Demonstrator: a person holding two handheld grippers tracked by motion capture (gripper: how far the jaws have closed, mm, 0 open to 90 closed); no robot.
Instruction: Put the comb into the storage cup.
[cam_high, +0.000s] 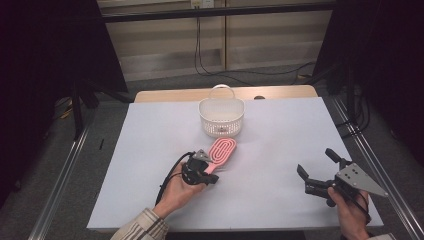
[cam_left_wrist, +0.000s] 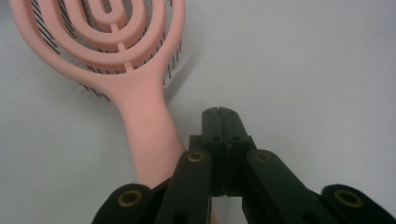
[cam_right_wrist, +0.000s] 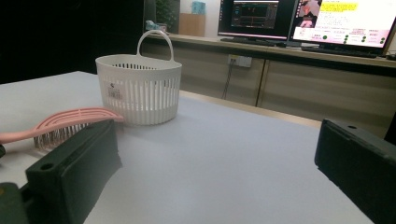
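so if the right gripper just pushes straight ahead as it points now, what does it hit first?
Probably nothing soon. The right gripper has open jaws with bare table between them. The basket and brush sit left of that line, though depth is hard to judge.

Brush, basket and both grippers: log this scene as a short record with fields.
surface: white table
brush: pink, lying bristles down, just in front of the basket
basket: white, slotted, upright, handle up
left gripper: jaws shut with nothing between them, beside the brush handle
right gripper: jaws open, nothing between them, off at the right of the table
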